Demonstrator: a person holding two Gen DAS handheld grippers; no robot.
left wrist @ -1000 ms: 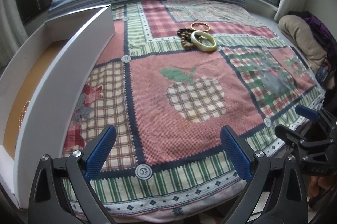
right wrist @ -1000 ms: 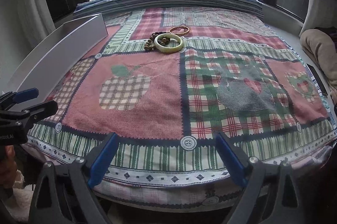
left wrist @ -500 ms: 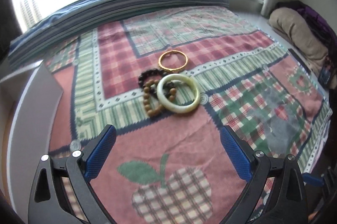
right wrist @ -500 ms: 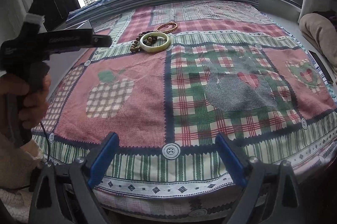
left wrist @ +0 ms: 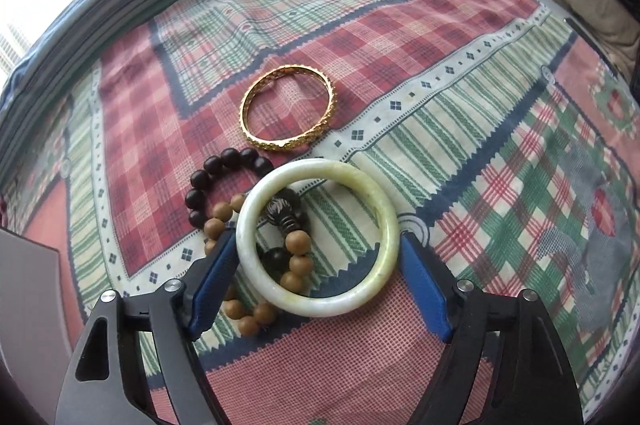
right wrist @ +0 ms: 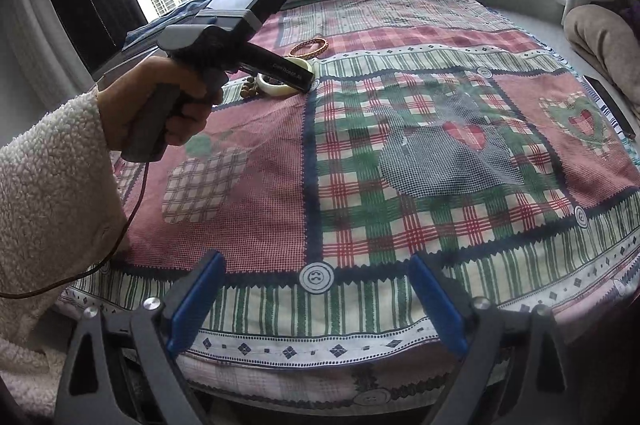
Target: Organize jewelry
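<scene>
Four pieces of jewelry lie clustered on the patchwork quilt (left wrist: 460,37) ahead of your left gripper (left wrist: 316,261); its jaws are spread wide, one blue pad on either side of the pale green bangle (left wrist: 384,225), and whether the pads touch the bangle's rim is hard to tell; nothing is clamped. That bangle lies flat, overlapping the tan wooden bead bracelet (left wrist: 298,261) and the dark bead bracelet (left wrist: 208,169), both partly showing inside its ring and out to its left; the gold bangle (left wrist: 288,143) rests just beyond them on the red plaid, apart from the green one. At the far left edge of your left wrist view a grey box corner (left wrist: 28,289) shows. From your right wrist view, your left hand (right wrist: 168,105) grips the tool's handle, its nose down at the green bangle (right wrist: 276,89); your right gripper (right wrist: 316,301) hangs released over the near edge of the quilt, well away from the jewelry; a beige cushion (right wrist: 604,37) sits at the far right.
</scene>
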